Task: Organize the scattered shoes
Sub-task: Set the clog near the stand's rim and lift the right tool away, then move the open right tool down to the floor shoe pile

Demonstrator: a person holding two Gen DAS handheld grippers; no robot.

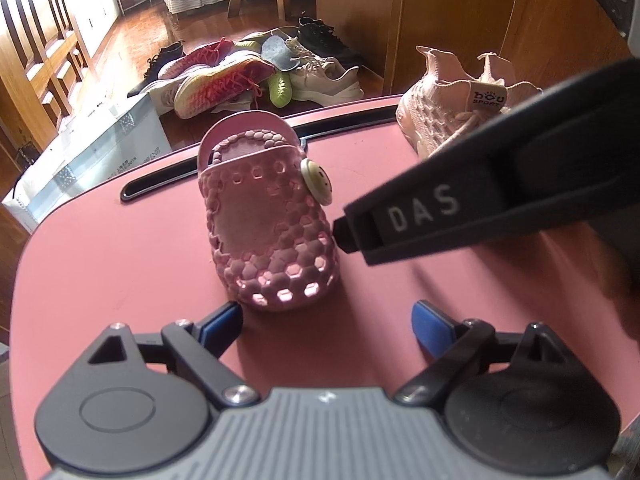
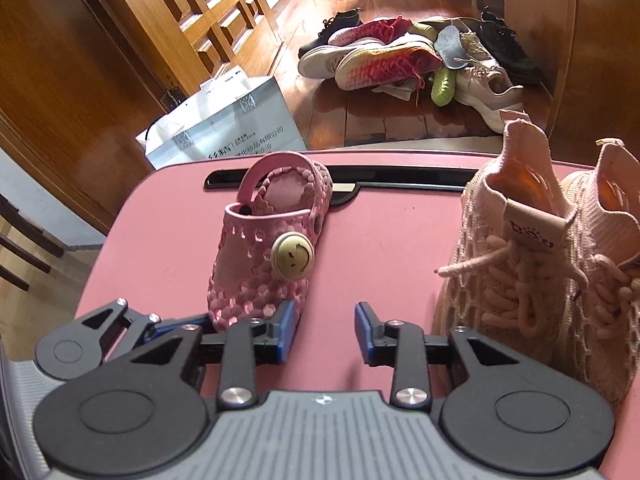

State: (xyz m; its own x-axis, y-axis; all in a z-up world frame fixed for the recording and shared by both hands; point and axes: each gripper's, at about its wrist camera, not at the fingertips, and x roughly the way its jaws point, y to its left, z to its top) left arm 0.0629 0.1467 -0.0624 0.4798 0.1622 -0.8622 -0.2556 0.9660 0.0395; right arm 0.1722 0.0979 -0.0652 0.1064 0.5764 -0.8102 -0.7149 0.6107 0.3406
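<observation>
A pink perforated clog (image 1: 264, 220) (image 2: 264, 248) with a round smiley button stands on a pink suitcase top (image 1: 120, 260) (image 2: 392, 232), toe towards me. My left gripper (image 1: 327, 326) is open, its blue pads just short of the toe and not touching it. My right gripper (image 2: 326, 330) is open over bare pink surface with nothing between the pads. The clog lies outside its jaws, to the left. In the left wrist view one of its fingers (image 1: 420, 216) reaches the clog's right side. A pair of pink knit sneakers (image 1: 452, 112) (image 2: 540, 264) stands upright to the right.
A heap of several shoes (image 1: 248, 72) (image 2: 408, 56) lies on the wooden floor beyond the suitcase. A white paper bag (image 1: 92, 148) (image 2: 224, 132) stands at the suitcase's far left corner. Wooden doors and cabinets line both sides. A black handle slot (image 2: 400, 182) crosses the far edge.
</observation>
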